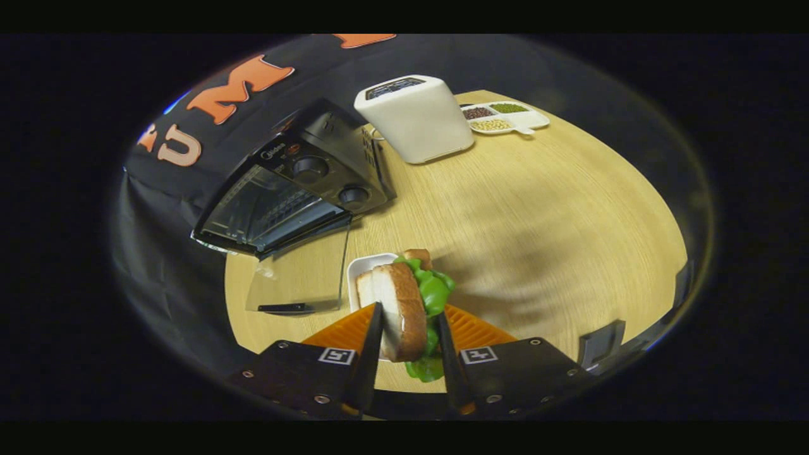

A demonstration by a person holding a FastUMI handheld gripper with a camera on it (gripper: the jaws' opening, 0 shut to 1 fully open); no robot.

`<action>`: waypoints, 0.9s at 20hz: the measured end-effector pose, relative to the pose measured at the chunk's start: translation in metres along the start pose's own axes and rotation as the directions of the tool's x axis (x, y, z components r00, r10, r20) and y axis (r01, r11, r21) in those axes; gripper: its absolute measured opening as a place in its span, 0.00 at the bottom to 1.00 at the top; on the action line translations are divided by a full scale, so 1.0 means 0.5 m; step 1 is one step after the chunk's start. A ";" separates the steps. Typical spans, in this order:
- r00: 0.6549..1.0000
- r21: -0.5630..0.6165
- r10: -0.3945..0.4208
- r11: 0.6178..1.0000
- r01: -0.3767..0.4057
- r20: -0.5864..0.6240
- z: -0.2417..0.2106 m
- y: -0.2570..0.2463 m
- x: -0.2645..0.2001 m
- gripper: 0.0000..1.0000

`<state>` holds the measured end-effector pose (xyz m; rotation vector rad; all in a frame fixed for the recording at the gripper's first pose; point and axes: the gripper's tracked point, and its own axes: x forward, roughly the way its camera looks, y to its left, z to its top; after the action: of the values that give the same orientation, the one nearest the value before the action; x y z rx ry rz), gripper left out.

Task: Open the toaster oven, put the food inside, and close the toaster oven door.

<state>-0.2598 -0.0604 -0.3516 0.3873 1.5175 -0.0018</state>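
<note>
Tongs (409, 341) pinching sandwich (404, 309), lifted above white plate (361, 268). Toaster oven (284, 196) ahead-left, glass door (297, 278) dropped open toward tongs.

Light falls evenly from above onto the wooden table (537, 208), bright and warm, while the cloth wall stays dim. A soft, smeared shadow lies ahead of my fingers. The oven's open glass door (297, 278) carries pale reflections. Straight lines bow strongly outward, and the rim blurs and darkens.
</note>
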 end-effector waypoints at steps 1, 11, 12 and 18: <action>1.000 -0.036 -0.024 0.999 0.024 0.003 0.003 -0.008 -0.003 0.43; 0.991 -0.158 -0.074 0.983 0.091 0.108 0.076 0.007 -0.097 0.31; 0.990 -0.153 -0.063 0.985 0.082 0.129 0.090 0.020 -0.112 0.31; 0.957 -0.057 0.140 0.990 -0.130 0.252 0.160 0.147 -0.156 0.31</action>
<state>-0.1698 -0.0297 -0.2575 0.4405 1.2321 0.0835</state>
